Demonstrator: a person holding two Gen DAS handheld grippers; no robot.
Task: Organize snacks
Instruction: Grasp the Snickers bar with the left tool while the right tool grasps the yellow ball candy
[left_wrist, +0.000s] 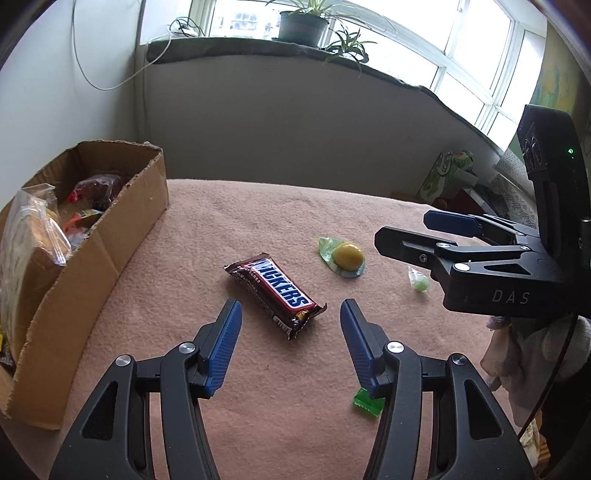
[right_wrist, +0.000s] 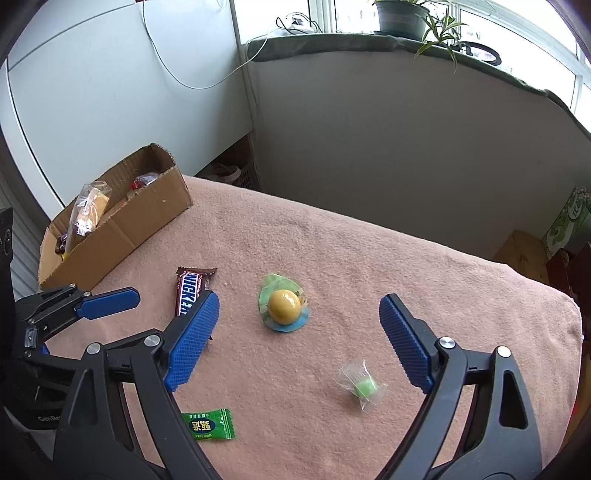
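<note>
A Snickers bar (left_wrist: 275, 293) lies on the pink blanket (left_wrist: 258, 206), just ahead of my left gripper (left_wrist: 291, 310), which is open with nothing between its blue pads. The bar (right_wrist: 190, 291) shows partly behind my right gripper's left finger. My right gripper (right_wrist: 298, 303) is open above a yellow jelly cup (right_wrist: 283, 305) on green foil, not touching it. The same cup (left_wrist: 347, 255) sits right of the bar. A clear-wrapped green candy (right_wrist: 364, 387) and a green sachet (right_wrist: 210, 424) lie nearer. The cardboard box (left_wrist: 110, 243) on the left holds several packaged snacks.
The right gripper's body (left_wrist: 498, 266) reaches in from the right edge. The left gripper (right_wrist: 85, 306) shows at the left. A wall and a window ledge with potted plants (left_wrist: 301, 26) stand behind the table. A tissue box (left_wrist: 447, 173) and clutter sit at the far right.
</note>
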